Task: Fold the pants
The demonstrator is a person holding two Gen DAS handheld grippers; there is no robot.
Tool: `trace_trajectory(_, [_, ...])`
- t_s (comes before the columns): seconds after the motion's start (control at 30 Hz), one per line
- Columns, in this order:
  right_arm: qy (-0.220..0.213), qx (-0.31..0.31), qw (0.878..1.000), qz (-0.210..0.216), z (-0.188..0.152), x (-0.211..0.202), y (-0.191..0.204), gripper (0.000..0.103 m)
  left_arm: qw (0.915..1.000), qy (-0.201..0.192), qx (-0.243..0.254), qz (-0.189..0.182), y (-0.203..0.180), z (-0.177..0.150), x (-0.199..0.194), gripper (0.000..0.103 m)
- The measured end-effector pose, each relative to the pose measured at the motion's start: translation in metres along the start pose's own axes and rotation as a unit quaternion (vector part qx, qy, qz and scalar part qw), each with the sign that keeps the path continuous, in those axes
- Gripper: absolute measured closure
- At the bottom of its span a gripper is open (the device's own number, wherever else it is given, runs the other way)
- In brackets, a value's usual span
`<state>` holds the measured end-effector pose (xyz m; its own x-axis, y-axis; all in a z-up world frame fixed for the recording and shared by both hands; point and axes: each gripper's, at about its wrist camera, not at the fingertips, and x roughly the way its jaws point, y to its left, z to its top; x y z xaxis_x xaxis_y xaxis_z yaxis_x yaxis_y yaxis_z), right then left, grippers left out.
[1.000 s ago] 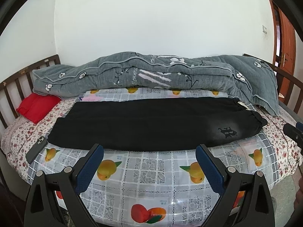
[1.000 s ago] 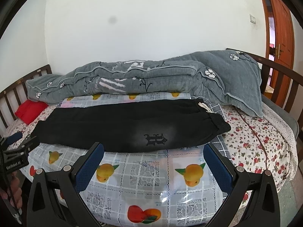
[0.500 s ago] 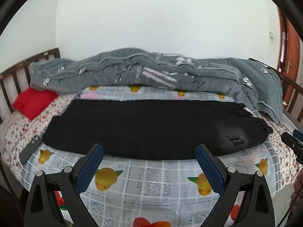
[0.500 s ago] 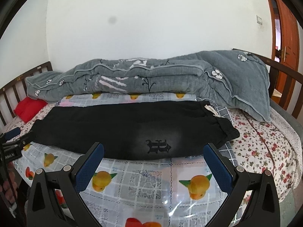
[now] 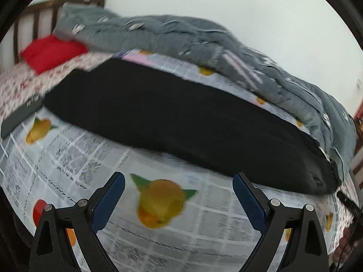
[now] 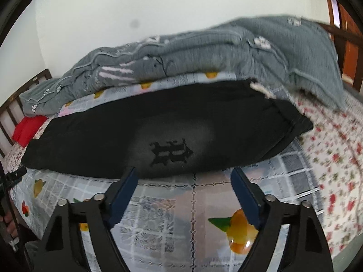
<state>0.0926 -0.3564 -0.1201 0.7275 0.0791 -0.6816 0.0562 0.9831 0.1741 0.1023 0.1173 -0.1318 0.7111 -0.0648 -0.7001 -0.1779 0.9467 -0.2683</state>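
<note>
The black pants (image 6: 158, 131) lay stretched lengthwise across the bed, on a plastic sheet printed with fruit (image 6: 195, 206) — waistband end toward the floral bedspread (image 6: 335, 158), the dark emblem (image 6: 171, 153) on a faded patch facing up. Behind them a grey quilt (image 6: 226, 49) was heaped along the wall, and a red cushion (image 5: 51, 53) sat by the wooden headboard (image 5: 45, 9).

The left hand-held gripper (image 5: 179, 184) stood wide above the sheet, nothing between its blue pads, short of the pants' near edge. The right hand-held gripper (image 6: 183, 180) was closing — its fingertips (image 6: 131, 176) at the pants' near hem just below the emblem, with no cloth visibly pinched. A dark flat object (image 5: 20, 115) lay beside the leg end.
</note>
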Motion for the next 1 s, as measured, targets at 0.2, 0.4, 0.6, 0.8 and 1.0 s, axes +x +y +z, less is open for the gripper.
trace_trajectory(0.2, [0.040, 0.064, 0.997, 0.024, -0.002, 0.049, -0.023, 0.031, 0.9976, 0.018, -0.066, -0.009, 0.044, 0.008, 0.034, 0.015])
trace_trajectory(0.4, [0.039, 0.127, 0.990, 0.050, 0.006, 0.075, -0.040, 0.031, 0.9912, 0.004, -0.131, -0.019, 0.084, 0.031, 0.057, 0.028])
trace_trajectory(0.6, [0.053, 0.146, 0.987, 0.050, 0.023, 0.102, -0.040, 0.039, 0.9778, 0.001, -0.202, -0.058, 0.111, 0.054, 0.087, 0.052])
trace_trajectory(0.8, [0.035, 0.105, 0.994, 0.022, 0.037, 0.090, -0.025, 0.088, 0.9821, -0.035, -0.181, -0.038, 0.112, 0.070, 0.070, 0.096])
trace_trajectory(1.0, [-0.004, 0.043, 0.999, 0.024, 0.090, 0.072, -0.005, 0.089, 0.9903, -0.096, -0.096, -0.029, 0.074, 0.138, 0.057, 0.096])
